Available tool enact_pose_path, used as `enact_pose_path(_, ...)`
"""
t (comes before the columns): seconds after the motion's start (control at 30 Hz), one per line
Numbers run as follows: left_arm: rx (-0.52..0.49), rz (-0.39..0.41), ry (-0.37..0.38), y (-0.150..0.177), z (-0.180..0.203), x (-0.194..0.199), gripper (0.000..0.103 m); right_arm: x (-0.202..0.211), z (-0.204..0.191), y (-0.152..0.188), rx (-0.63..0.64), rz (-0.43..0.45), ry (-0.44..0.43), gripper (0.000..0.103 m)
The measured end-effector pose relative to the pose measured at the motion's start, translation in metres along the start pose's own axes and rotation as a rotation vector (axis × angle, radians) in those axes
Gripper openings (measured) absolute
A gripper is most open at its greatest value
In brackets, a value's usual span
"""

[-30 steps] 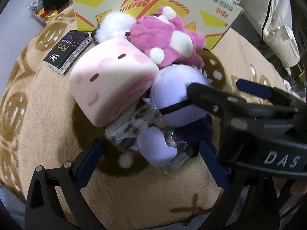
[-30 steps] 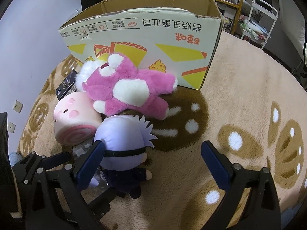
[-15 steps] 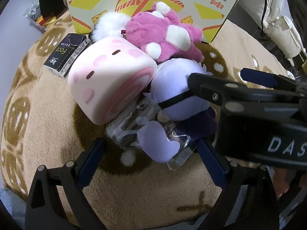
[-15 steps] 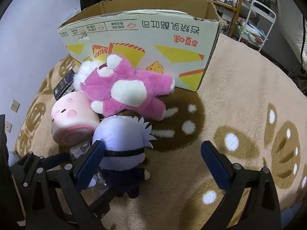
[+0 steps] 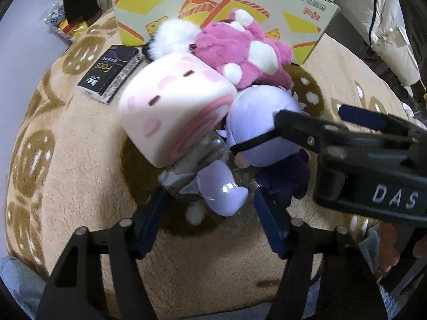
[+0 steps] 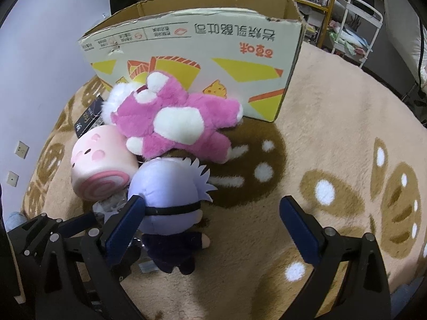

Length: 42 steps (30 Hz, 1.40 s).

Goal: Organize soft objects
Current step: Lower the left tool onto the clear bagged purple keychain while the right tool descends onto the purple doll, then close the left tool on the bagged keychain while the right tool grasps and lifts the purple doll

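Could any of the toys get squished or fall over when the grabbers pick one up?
Maybe. The left gripper is open around a bagged purple toy tucked under the pink roll plush, so the roll may tumble. The slippery bag may slip. The right gripper could nudge the lavender-haired doll.

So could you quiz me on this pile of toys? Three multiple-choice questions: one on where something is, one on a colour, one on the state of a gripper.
1. Where does the pink bear lie?
A. inside the cardboard box
B. in front of the cardboard box, on the rug
C. on a shelf

2. What colour is the blindfolded doll's head?
A. pale lilac
B. green
C. orange

3. How is the left gripper?
A. shut on the pink bear
B. out of view
C. open, its fingers either side of a bagged lilac plush

Answers:
1 B, it sprawls against the box's outer wall.
2 A, lilac with a black band.
3 C, gaps show beside both fingers.
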State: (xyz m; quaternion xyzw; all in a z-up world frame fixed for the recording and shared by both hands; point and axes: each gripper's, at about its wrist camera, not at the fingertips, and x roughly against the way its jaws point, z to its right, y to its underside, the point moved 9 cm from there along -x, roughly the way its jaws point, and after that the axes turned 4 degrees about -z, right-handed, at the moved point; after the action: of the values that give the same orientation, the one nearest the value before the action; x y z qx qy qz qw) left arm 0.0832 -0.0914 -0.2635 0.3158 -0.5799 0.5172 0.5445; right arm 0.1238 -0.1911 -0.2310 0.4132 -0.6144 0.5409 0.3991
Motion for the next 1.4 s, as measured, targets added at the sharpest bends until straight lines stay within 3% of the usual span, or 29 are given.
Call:
enact_pose_path(0.17,0.040,0.006,0.031,-0.003,-0.010,0.002,0.057,-0.006,-0.014,0.005,0.021,-0.021,-0.036,0.103)
enact_pose_path(0.5,0.035,0.013,0.044,-0.005,-0.010,0.003,0.055,-0.024,-0.031,0.012,0.057,-0.078,-0.043,0.099)
enact_pose_path(0.6,0.049,0.008,0.056,-0.006,-0.005,-0.002,0.059,-0.025,-0.036,0.012,0.055,-0.080,-0.066,0.091)
enact_pose_path(0.7,0.036,0.006,0.043,-0.006,0.000,-0.005,0.064,-0.024,-0.042,0.014,0.054,-0.083,-0.097,0.077)
enact_pose_path(0.77,0.020,0.008,0.030,-0.006,0.004,-0.005,0.069,-0.024,-0.046,0.014,0.047,-0.084,-0.125,0.062)
enact_pose_path(0.97,0.027,0.028,0.022,-0.007,0.011,-0.008,0.070,-0.017,-0.044,0.013,0.032,-0.082,-0.136,0.057)
enact_pose_path(1.1,0.014,0.006,0.009,-0.007,0.004,-0.008,0.057,-0.008,-0.029,0.005,-0.021,-0.044,-0.117,0.057)
enact_pose_path(1.33,0.104,0.014,0.078,-0.008,-0.013,0.003,0.027,-0.014,-0.019,0.006,-0.052,-0.062,-0.093,0.057)
enact_pose_path(1.4,0.123,0.014,0.118,-0.006,-0.013,0.007,0.024,-0.014,-0.022,0.005,-0.039,-0.057,-0.086,0.057)
